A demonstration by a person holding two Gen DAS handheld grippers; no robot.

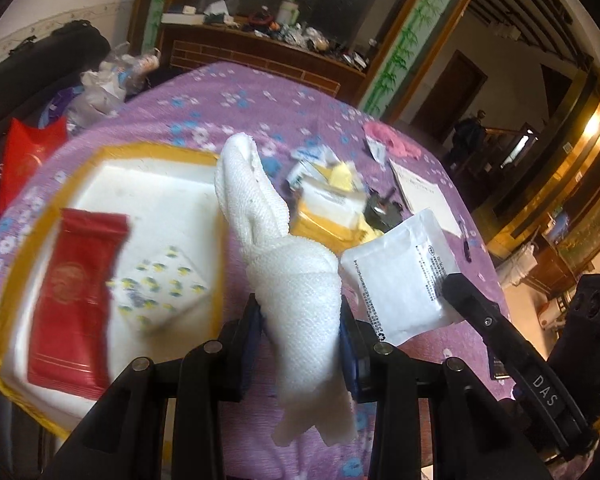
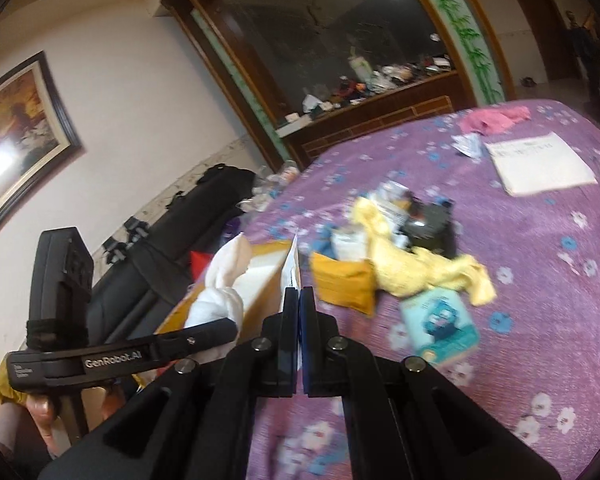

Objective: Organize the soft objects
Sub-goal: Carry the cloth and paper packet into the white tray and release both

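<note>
While both hands carry a load, the step in hand looks like dropping the items into the white tray (image 1: 148, 184) with the yellow rim, at the near left of the purple floral desk (image 1: 284, 96).

Left gripper (image 1: 300, 320): fingers clamped on a bunched white mesh cloth (image 1: 296, 280). The cloth stands up between the pads, its top flopping toward the far side and a tail hanging below the fingers. It hovers just right of the tray's right rim, not over the tray floor.

Right gripper (image 2: 299, 312): fingers pressed together on the edge of a flat white sachet (image 1: 400, 276) with printed text. In the right wrist view the sachet shows edge-on, sticking up out of the fingers. It sits just right of the cloth, near touching it.

Tray already holds a red packet (image 1: 76, 296) and a patterned tissue pack (image 1: 160, 288), side by side at the near end. Far end is bare.

To do it well, my take:
- carry the cloth left until it's over the bare far part of the tray, then release. The limp tail may snag on the rim.
- sachet goes in after. Lay it flat, not on edge.
- keep the two grippers from colliding; they're close.

Still loose on the desk: yellow cloth (image 2: 416, 268), pink cloth (image 2: 492, 118).
</note>
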